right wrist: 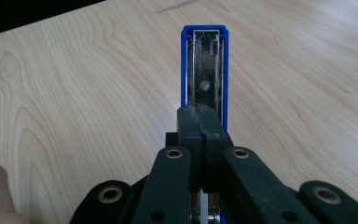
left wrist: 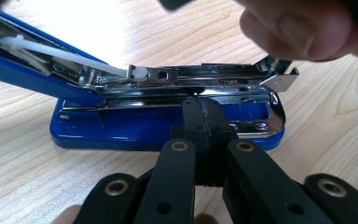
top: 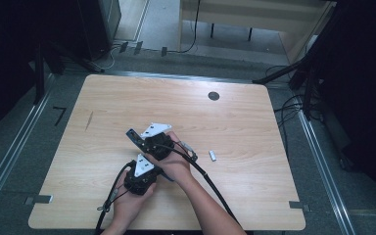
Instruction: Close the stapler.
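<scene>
Lying opened up near the middle of the pale wood-grain surface (top: pixel 127 98) is a blue metal stapler (left wrist: pixel 168 123), and both hands are crowding around it. In the left gripper view its flat blue base is resting on the wood, the chrome staple channel (left wrist: pixel 205 77) is sitting level above the base, and the blue top cover (left wrist: pixel 23 70) is swinging up and away toward the upper left, with a white plastic pusher rod (left wrist: pixel 60 51) running along under it. The left gripper (left wrist: pixel 204 109) is pressing its 2 black jaws tightly together, clenched, with their tips right against the stapler's side; I cannot tell whether anything thin is pinched between them. A fingertip (left wrist: pixel 298 28) of the other hand is hovering just above the channel's far end.

In the right gripper view the right gripper (right wrist: pixel 200 116) is likewise clenched, jaws meeting edge to edge, and is pointing straight along the open stapler, whose metal channel is stretching away from the jaw tips.

In the high view the 2 grippers are sitting close together, the left gripper (top: pixel 139 178) nearer the person. A small silver metal piece (top: pixel 213 156) is lying on the surface just to the right of the hands, apart from them.
</scene>
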